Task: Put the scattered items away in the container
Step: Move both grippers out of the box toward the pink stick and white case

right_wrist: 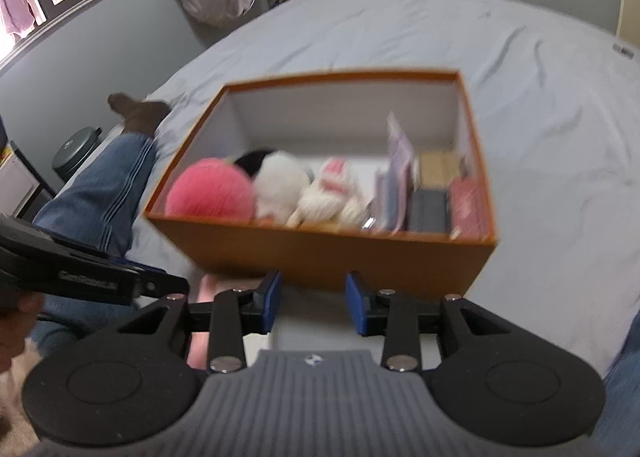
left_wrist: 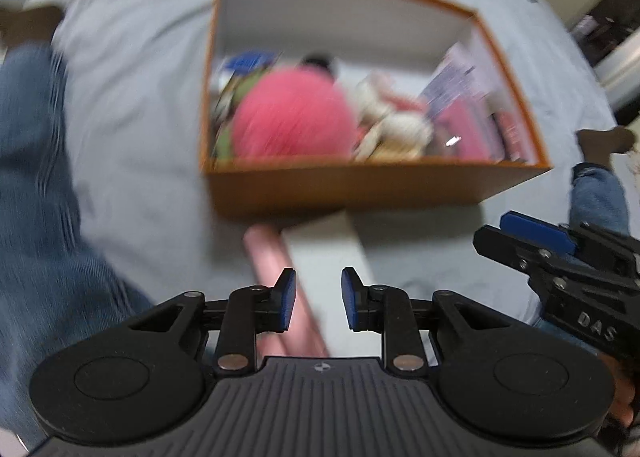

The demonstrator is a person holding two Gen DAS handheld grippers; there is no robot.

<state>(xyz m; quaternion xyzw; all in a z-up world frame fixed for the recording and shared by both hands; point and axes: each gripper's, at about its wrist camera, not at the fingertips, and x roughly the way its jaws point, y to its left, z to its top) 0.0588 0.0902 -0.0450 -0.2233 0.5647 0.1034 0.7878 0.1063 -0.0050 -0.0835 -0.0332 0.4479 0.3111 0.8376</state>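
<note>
Both hand-held grippers — left (left_wrist: 318, 299), right (right_wrist: 312, 303) — spread, empty, near orange box's (right_wrist: 328, 257) front wall.

The box (right_wrist: 320, 257) is set on the bed (right_wrist: 540, 137), and every place here is given from it as seen in the right wrist view. Inside it, a ball (right_wrist: 210, 193) is lodged at the left end, soft toys (right_wrist: 320, 197) are packed in the middle, and books (right_wrist: 432, 193) are stood on edge at the right end. Just before its near wall, on the bed, a flat white item (left_wrist: 324, 253) is laid with what may be a roll (left_wrist: 266, 253) along its left side; blur hides more. A person's leg (right_wrist: 100, 185) is stretched out left of it.
</note>
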